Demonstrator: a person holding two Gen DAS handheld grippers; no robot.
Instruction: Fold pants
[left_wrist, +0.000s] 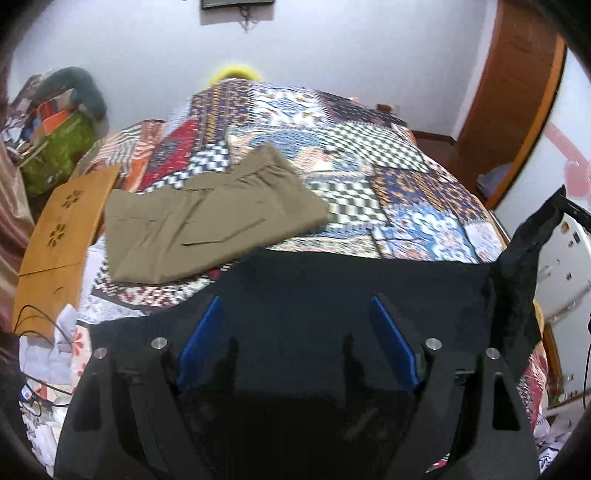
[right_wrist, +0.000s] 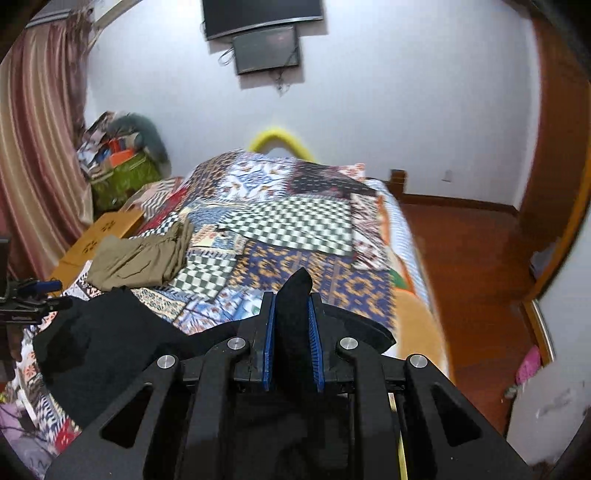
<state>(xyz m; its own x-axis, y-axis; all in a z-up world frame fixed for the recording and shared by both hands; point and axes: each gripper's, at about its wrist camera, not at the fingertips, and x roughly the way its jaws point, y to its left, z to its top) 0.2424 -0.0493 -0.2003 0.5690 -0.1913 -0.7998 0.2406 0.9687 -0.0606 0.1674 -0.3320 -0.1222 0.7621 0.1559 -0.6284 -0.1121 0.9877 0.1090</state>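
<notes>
Right gripper (right_wrist: 293, 328) clamped on a bunched fold of the black pants (right_wrist: 110, 339), lifted above the bed (right_wrist: 295, 221). Left gripper (left_wrist: 295, 321) jaws wide, nothing between them, black cloth spread just beneath. Khaki pants (left_wrist: 207, 214) lie folded on the patchwork quilt (left_wrist: 369, 147), far left.

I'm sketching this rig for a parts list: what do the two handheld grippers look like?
Both the left gripper and right gripper are matte black, with angular linkage arms bearing triangular cutouts, round silver pivot pins, and ribbed blue pads lining the jaws. No sleeves or markings show.
</notes>
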